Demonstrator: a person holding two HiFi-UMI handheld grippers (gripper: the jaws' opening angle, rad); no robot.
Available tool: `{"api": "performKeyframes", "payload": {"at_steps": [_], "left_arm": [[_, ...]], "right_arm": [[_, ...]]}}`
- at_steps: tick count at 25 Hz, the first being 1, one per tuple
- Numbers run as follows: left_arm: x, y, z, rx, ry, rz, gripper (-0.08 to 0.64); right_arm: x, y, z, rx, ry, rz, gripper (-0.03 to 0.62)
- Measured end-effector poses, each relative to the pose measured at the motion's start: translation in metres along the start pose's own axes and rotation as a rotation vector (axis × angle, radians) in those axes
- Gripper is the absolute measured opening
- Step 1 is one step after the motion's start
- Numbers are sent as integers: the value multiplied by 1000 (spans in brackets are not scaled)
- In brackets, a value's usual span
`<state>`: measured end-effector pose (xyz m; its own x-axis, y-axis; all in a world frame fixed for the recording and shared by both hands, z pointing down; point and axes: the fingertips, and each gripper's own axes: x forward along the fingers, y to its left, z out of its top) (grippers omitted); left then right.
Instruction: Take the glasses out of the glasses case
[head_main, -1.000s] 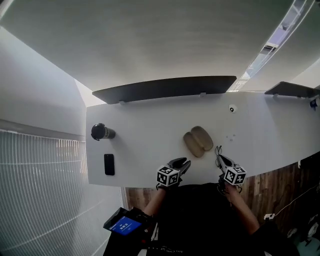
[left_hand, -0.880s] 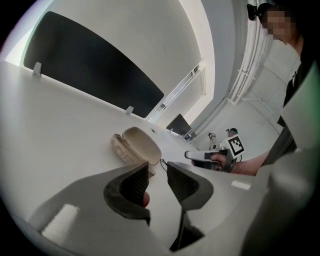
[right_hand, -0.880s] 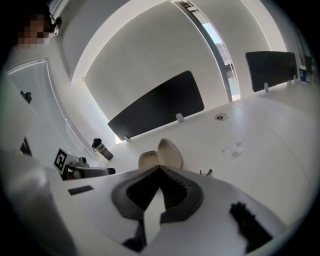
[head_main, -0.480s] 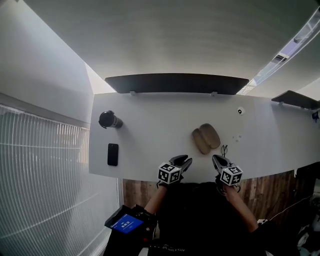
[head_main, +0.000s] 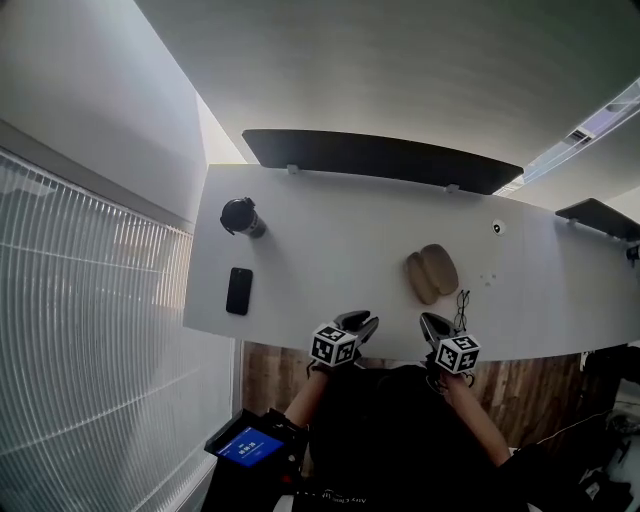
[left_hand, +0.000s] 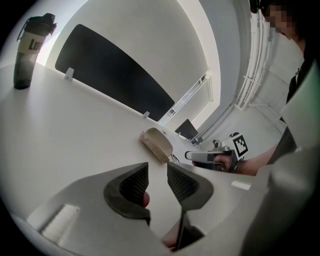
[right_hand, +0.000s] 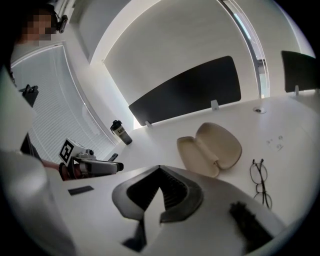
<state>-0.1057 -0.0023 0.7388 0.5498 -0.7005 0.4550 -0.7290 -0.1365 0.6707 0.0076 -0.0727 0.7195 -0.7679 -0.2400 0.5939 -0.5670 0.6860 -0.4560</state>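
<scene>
**Glasses (right_hand: 261, 181) lying outside open case (right_hand: 210, 148) on worktop (head_main: 330, 250)**

The glasses lie flat on the worktop, just right of the case and not touching it. The case lies with both halves spread open. The left tool (head_main: 360, 322) is at the near edge, jaws parted with nothing between them. The right tool (head_main: 430, 322) is near the glasses, jaws closed together and empty. A bottle (head_main: 243, 216) and phone (head_main: 239, 290) sit well to the left.

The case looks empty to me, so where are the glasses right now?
In the right gripper view the glasses lie on the white table, just right of the open case.
</scene>
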Motion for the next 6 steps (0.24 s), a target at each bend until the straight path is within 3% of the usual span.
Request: {"api": "performKeyframes", "payload": {"at_steps": [6], "left_arm": [[-32,27,-19,25,21,10,127]], "right_arm": [[32,29,-16,2,8,20,6]]}}
